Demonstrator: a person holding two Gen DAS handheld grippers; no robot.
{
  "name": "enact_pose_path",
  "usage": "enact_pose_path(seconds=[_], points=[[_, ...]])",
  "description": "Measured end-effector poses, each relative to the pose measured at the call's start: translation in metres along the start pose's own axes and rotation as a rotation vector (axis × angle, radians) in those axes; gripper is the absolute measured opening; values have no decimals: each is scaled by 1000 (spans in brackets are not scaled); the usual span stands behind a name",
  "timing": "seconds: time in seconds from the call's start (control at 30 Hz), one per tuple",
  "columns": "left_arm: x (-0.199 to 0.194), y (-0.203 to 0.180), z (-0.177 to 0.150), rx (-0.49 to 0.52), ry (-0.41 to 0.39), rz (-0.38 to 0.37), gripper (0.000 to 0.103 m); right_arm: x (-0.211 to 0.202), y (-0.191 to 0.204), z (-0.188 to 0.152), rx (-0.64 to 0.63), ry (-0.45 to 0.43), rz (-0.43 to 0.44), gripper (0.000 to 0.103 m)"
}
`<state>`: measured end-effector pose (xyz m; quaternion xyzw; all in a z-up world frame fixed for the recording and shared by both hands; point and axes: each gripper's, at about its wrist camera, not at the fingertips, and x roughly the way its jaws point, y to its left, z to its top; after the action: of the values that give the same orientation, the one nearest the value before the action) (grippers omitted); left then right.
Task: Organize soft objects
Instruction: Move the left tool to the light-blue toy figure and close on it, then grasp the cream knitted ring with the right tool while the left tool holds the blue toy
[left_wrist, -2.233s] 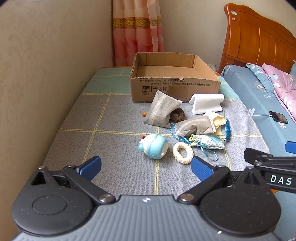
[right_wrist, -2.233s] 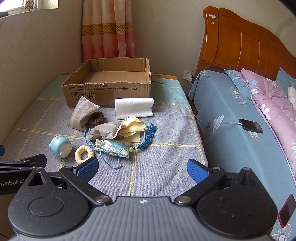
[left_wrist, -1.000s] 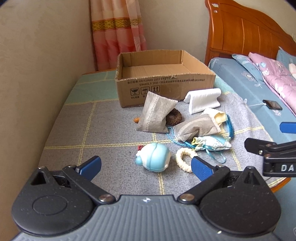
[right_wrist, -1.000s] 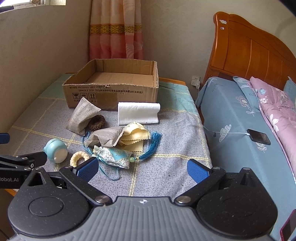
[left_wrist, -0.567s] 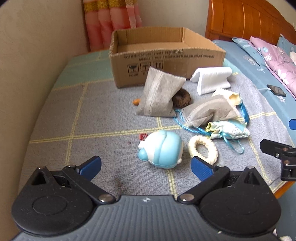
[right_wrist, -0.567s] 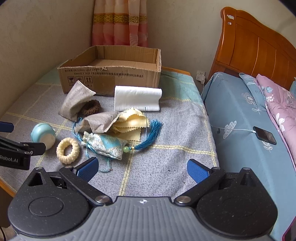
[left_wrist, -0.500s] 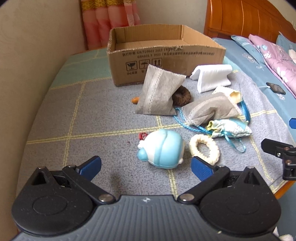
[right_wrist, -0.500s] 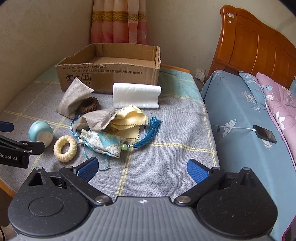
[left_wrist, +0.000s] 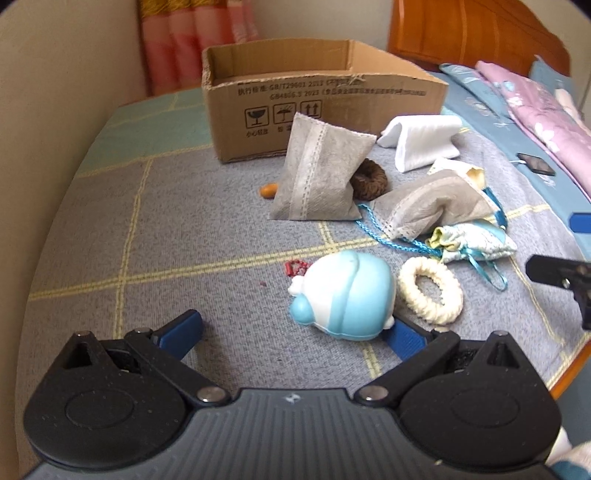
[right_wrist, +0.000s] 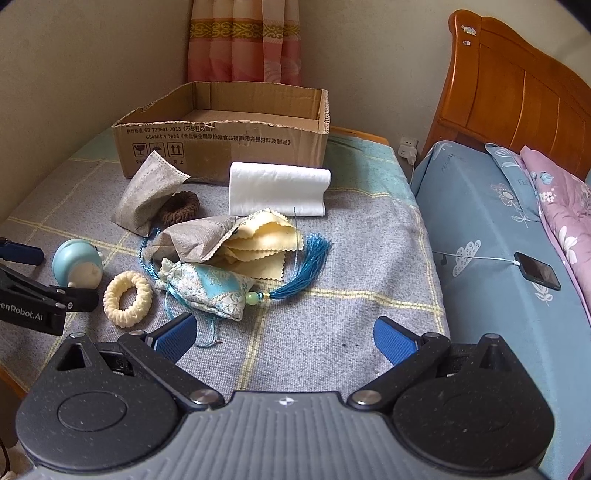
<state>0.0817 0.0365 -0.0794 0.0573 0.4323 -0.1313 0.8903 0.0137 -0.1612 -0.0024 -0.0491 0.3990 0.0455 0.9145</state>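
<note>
both my claws gape empty. left claw (left_wrist: 295, 332) straddles the blue toy (left_wrist: 343, 295) on the counter (left_wrist: 184, 221), box (left_wrist: 321, 96) beyond; squeezing off-centre could squirt it into the cream ring (left_wrist: 430, 293).

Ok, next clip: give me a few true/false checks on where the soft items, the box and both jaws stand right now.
1. The cardboard box holds no soft items. True.
2. The left gripper has closed on the blue and white toy. False: its jaws are open around it.
3. The cream ring lies inside the box. False: it lies on the cloth beside the toy.
4. The right gripper is open and holds nothing. True.
</note>
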Motion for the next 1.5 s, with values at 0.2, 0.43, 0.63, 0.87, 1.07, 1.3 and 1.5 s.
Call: enact_pose_path(seconds=[0.2, 0.43, 0.63, 0.87, 1.07, 1.3, 1.5], points=[[-6, 2, -14, 29, -83, -24, 103, 7, 1, -3, -6, 11, 22, 103], [0, -9, -2, 69, -60, -55, 103, 11, -1, -5, -2, 15, 35, 103], [2, -14, 0, 92, -61, -86, 99, 11, -3, -5, 3, 11, 35, 103], [-4, -9, 3, 87, -77, -112, 74, 10, -1, -4, -14, 3, 39, 103], [-4, -16, 5, 109, -92, -124, 61, 8, 5, -3, -41, -9, 51, 103], [-11, -14, 3, 109, -111, -55, 53, 2, 17, -2, -111, -36, 98, 103], [-22, 7, -3, 32, -119, 7, 53, -2, 39, -2, -209, -67, 212, 103]])
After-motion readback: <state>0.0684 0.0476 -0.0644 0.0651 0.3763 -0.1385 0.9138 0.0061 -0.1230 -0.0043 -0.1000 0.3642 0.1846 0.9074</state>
